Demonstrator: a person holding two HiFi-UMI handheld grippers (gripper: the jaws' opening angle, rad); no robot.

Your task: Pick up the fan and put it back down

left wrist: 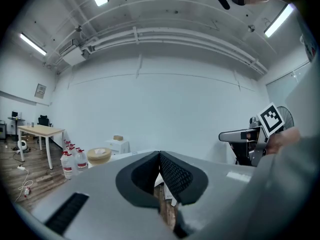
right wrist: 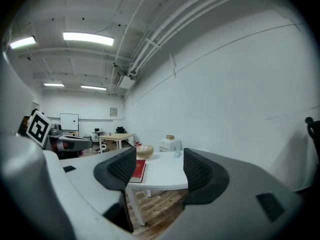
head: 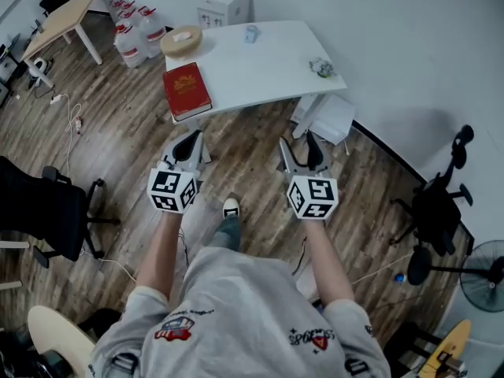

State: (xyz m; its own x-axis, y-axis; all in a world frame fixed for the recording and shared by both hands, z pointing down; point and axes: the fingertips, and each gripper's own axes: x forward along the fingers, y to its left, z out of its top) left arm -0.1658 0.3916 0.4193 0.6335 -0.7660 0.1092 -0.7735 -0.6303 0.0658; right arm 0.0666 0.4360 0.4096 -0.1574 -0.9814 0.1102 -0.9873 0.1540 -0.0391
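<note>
A standing floor fan (head: 483, 276) with a round dark cage is at the room's lower right edge, well behind and to the right of both grippers; part of the fan's cage (left wrist: 287, 115) shows behind the right gripper's marker cube in the left gripper view. My left gripper (head: 187, 143) is held over the wood floor just short of the white table (head: 268, 65), its jaws together with nothing between them (left wrist: 159, 156). My right gripper (head: 300, 153) is beside it, jaws spread wide and empty (right wrist: 159, 160), pointing at the table.
On the table lie a red book (head: 186, 90), a round tan woven thing (head: 181, 41), a small blue item (head: 250, 33) and a crumpled item (head: 321, 68). Water bottles (head: 142, 28) and a white cabinet (head: 224, 6) stand behind. Black chairs (head: 47, 211) flank the floor.
</note>
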